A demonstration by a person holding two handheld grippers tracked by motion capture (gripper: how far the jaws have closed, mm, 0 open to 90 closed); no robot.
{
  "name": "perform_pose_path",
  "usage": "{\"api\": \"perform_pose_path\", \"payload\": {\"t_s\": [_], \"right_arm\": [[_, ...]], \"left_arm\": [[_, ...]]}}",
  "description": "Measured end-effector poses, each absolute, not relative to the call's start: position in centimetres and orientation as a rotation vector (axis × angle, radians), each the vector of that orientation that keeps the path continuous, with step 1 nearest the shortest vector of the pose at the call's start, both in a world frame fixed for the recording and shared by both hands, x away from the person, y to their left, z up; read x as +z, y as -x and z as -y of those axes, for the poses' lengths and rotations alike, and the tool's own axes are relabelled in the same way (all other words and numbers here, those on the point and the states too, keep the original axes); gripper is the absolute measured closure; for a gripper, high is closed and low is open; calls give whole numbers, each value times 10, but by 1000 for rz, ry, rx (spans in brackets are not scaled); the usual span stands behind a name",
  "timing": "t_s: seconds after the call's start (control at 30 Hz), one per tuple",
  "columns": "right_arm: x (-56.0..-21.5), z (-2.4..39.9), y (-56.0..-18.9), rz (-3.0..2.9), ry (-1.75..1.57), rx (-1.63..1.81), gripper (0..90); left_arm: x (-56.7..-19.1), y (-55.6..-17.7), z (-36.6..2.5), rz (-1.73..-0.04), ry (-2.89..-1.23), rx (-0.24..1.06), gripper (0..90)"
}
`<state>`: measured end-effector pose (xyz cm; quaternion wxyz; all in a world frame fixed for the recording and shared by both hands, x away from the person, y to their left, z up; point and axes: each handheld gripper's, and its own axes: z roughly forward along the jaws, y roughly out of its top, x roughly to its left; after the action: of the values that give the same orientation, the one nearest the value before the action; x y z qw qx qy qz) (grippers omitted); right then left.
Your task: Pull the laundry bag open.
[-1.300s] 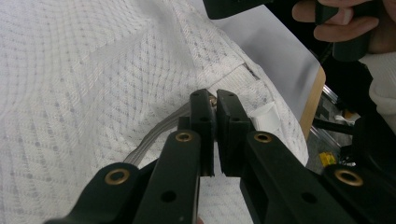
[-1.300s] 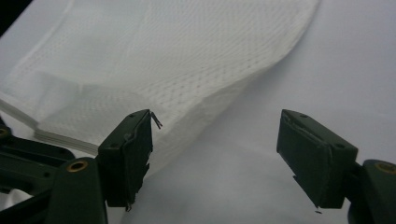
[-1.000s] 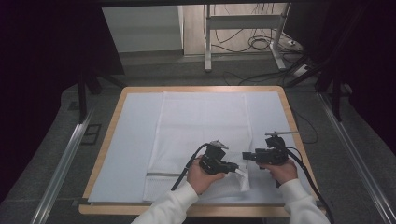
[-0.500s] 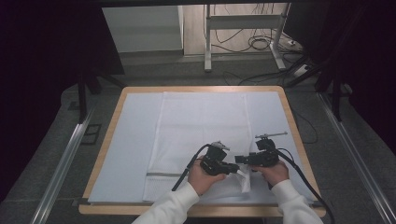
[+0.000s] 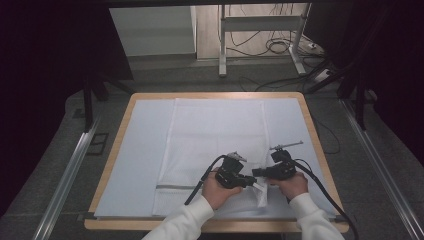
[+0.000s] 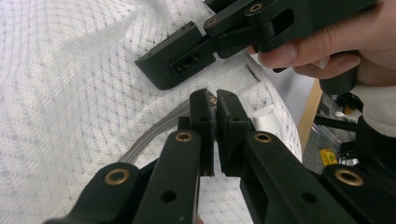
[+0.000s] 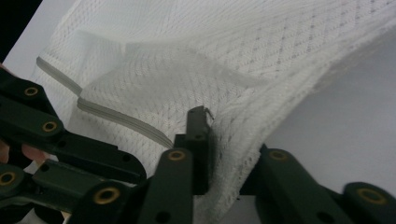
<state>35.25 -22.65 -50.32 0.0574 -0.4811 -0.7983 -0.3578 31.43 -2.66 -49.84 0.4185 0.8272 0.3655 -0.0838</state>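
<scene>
The left gripper [image 6: 215, 105] rises from the bottom of the frame, its black jaws nearly together, pinching a small metal zipper pull at their tips. Under them lies a white mesh fabric bag [image 6: 70, 93] with a grey zipper band. At the upper right, a hand [image 6: 336, 42] holds the right gripper [image 6: 175, 63] against the mesh.

- A rectangular table [image 5: 125, 131] with a light wooden rim stands on a grey floor [image 5: 65, 125]; its wood shows as a narrow border along all four sides.
- A pale blue-white sheet [image 5: 142, 150] covers nearly the whole tabletop and lies flat, stopping just inside the wooden border.
- A white mesh fabric bag [image 5: 215, 135] lies on the sheet, running from the far edge toward the near edge, a grey zip band [image 5: 172, 187] crossing its near left part; its near right corner is lifted and bunched.
</scene>
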Motion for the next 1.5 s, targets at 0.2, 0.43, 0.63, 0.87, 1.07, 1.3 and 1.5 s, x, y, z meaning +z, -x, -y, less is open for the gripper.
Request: {"api": "perform_pose_path", "payload": {"t_s": [0.2,0.43,0.63,0.87,1.07,1.3,1.5], "right_arm": [[-503,227,-353,2445,1428,-1091,884],[-503,229,-354,2439,1419,-1085,886],[-504,230,-354,2433,1413,-1087,887],[-503,231,-353,2438,1408,-1099,887],[-502,231,-352,2456,1390,-1113,888],[-502,231,-351,2464,1382,-1108,889],[-502,231,-351,2469,1374,-1111,890]], "left_arm": [[-499,-314,27,-916,-2075,-213,870],[-500,-314,26,-914,-2073,-213,870],[-502,-315,26,-922,-2071,-223,870],[-504,-316,25,-927,-2068,-235,870],[-509,-319,23,-937,-2061,-265,870],[-513,-320,22,-939,-2065,-273,870],[-514,-320,19,-941,-2059,-268,871]]}}
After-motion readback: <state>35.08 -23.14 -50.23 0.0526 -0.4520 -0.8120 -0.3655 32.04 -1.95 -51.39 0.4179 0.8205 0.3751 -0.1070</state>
